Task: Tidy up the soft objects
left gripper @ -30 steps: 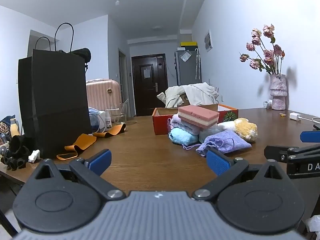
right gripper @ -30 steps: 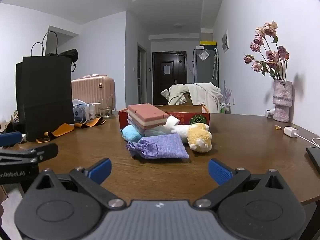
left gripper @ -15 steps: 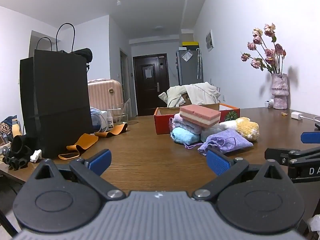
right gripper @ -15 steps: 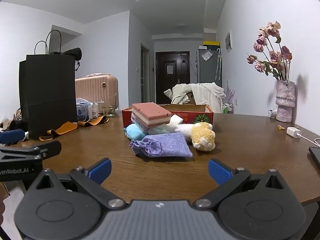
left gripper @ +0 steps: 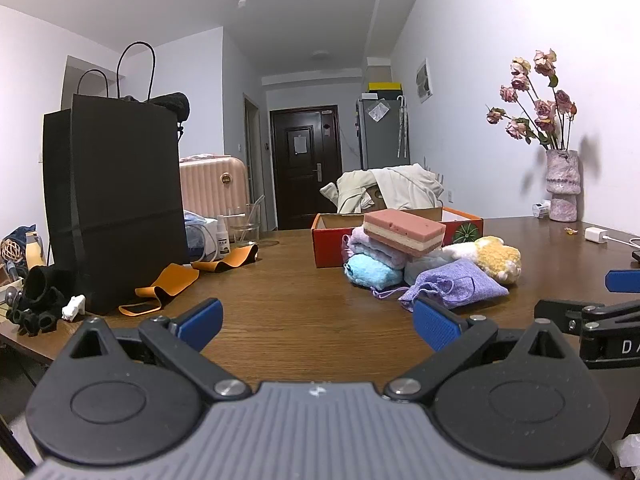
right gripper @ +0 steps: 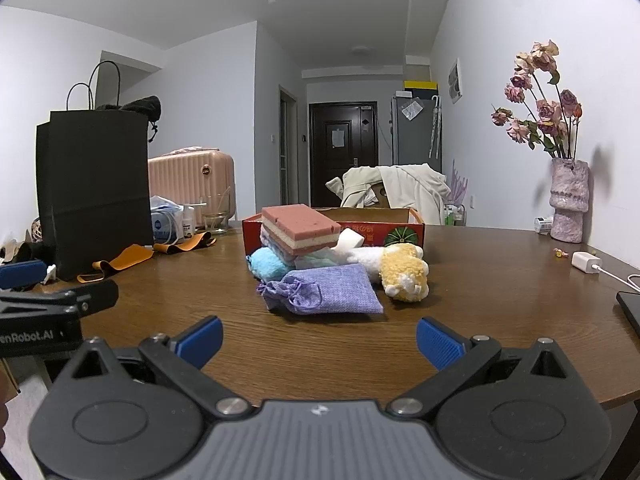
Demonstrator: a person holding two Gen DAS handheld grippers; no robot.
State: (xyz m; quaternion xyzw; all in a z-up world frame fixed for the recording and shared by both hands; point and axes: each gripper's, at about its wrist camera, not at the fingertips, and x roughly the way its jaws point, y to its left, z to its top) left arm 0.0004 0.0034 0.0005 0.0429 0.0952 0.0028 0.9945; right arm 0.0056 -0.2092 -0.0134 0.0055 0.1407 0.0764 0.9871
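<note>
1. Both tools have crept forward over the last second, so the heap of soft things looms a little larger in each wrist view; nothing in the heap has shifted.
2. Left tool (left gripper: 316, 316) stands wide and empty over the bench (left gripper: 288, 308); from it the heap lies ahead and off to the right.
3. Heap, left to right: blue fluffy bundle (right gripper: 267, 264), pink layered sponge (right gripper: 300, 228) on top of folded cloths, purple drawstring pouch (right gripper: 328, 290) at the front, yellow plush toy (right gripper: 404, 272) (its head towards the camera). Behind stands the red box (right gripper: 384, 230), open-topped.
4. Right tool (right gripper: 319, 340) is also wide and empty, and the pouch sits almost dead ahead, its long axis crosswise; I judge this tool the nearer for a first pick.
</note>
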